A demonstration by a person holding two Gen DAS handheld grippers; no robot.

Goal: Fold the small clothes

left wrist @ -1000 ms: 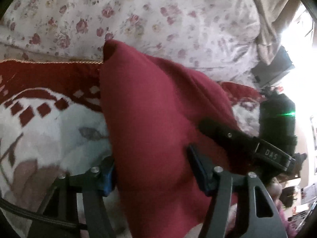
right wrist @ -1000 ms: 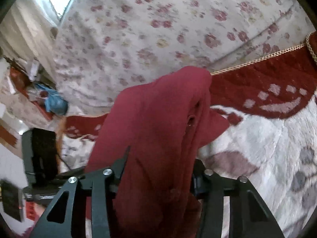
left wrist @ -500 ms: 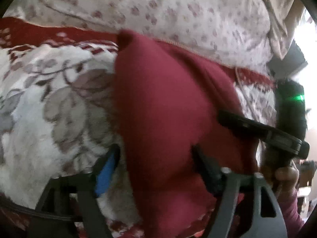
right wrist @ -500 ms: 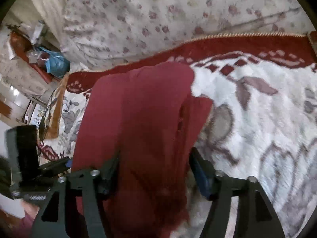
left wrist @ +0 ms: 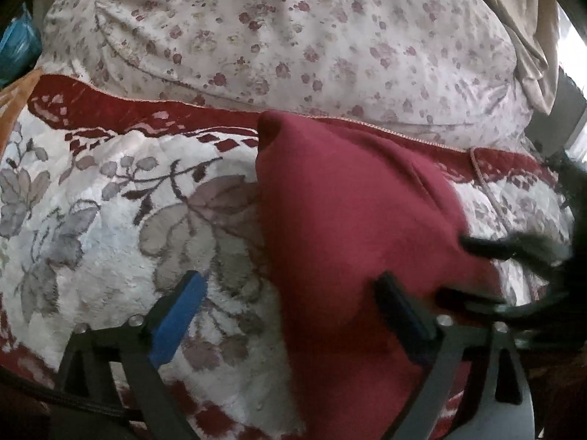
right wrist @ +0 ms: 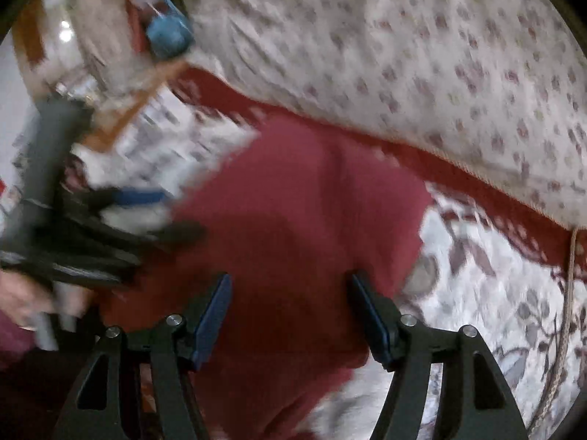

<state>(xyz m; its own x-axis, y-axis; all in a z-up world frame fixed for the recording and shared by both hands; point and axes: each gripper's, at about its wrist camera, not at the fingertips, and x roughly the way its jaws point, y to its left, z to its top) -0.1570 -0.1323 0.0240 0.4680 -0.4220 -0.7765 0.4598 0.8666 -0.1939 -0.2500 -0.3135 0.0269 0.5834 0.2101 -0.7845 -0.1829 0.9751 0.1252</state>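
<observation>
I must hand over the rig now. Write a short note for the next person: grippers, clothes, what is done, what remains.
Left gripper: open, fingers wide, only its right finger against the red garment.
Right gripper: open, fingers astride the garment, not pinching it.
Garment: lies bunched on the floral blanket, near the flowered bedding.
Done: the garment is set down; it seems folded over, not neatly.
Left: flatten it and finish the fold. The right view is blurred, so check the edges first.

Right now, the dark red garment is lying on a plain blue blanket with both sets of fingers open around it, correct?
Not quite: the dark red garment lies on a white blanket with grey leaves and a red border, not plain blue. The left wrist view shows it.
</observation>
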